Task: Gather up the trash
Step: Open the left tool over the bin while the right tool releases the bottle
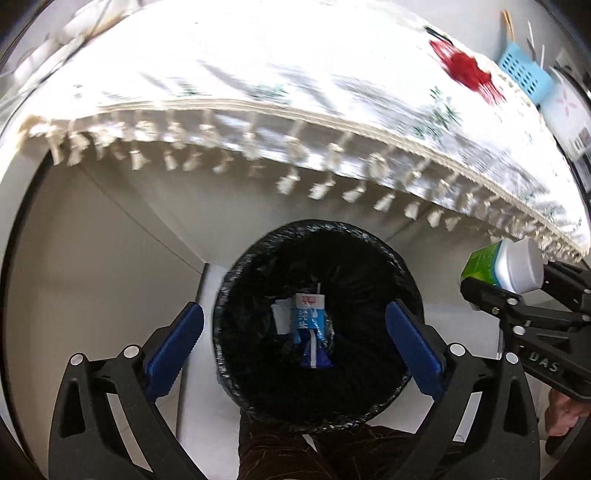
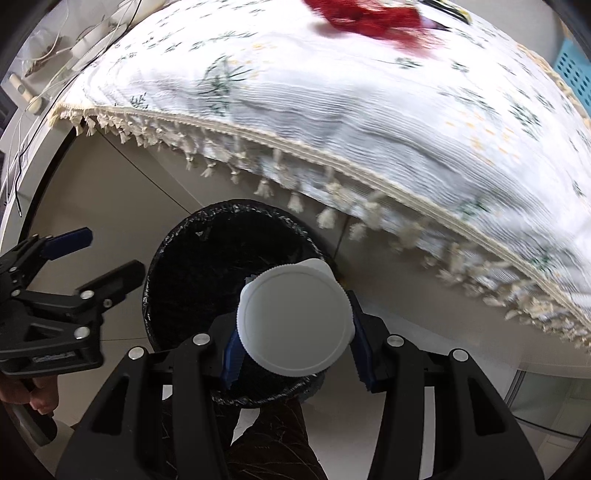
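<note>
Down on the floor, just under the edge of the table, sits a round bin (image 1: 317, 325) with a black bag inside it. At the bottom of the bin lies a small blue and white carton (image 1: 309, 328), squashed flat, with a bit of white paper next to it. So at least one piece of trash is already in. The left gripper (image 1: 293, 339) hangs right above the bin, and its blue pads are spread wide with nothing between them. It looks like this one's job is done for now. The right gripper (image 2: 293, 341) is squeezing a bottle (image 2: 293, 319) with a big white cap and a green label, and the pads press on both sides of it. From the left wrist view the bottle is off to the side of the bin, near the rim but not in it. From the right wrist view the white cap sits over the near part of the bin's opening. So the bottle is not dropped yet, and I think that is the very next bit to do: bring it over the middle and let go. Up on the table (image 2: 332, 110) there is a white cloth with tassels, and a red thing (image 2: 369, 16) lies far back on it. It is too blurry to tell if that is trash too. A blue basket (image 1: 524, 72) stands at the far side.
</note>
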### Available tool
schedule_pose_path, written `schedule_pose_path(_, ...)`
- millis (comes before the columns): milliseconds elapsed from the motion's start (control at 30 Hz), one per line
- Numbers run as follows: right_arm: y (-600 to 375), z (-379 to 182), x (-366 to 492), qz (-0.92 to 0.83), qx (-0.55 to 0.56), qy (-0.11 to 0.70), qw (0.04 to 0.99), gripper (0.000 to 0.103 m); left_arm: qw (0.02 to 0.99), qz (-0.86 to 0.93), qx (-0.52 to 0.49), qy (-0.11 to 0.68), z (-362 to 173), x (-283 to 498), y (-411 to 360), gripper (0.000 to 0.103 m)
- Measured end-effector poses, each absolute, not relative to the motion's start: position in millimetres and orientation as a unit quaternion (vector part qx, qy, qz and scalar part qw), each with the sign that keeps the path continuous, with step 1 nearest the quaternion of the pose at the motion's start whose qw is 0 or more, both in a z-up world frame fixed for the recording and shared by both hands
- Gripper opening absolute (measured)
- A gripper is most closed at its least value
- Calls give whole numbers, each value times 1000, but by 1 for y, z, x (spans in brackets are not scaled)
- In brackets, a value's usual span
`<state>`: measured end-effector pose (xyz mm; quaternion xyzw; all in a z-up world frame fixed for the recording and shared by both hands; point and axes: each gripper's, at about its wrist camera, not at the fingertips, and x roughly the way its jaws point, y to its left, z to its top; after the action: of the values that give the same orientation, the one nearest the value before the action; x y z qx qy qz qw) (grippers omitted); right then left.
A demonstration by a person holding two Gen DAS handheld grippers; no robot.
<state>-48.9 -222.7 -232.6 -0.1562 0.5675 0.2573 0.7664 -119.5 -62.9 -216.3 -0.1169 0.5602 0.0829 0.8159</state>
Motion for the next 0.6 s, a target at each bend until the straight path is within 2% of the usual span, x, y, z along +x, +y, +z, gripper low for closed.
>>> schedule_pose_path(600, -172, -271, -50, 266, -195, 585, 741, 46, 801, 137, -141, 565, -223, -157, -17, 97)
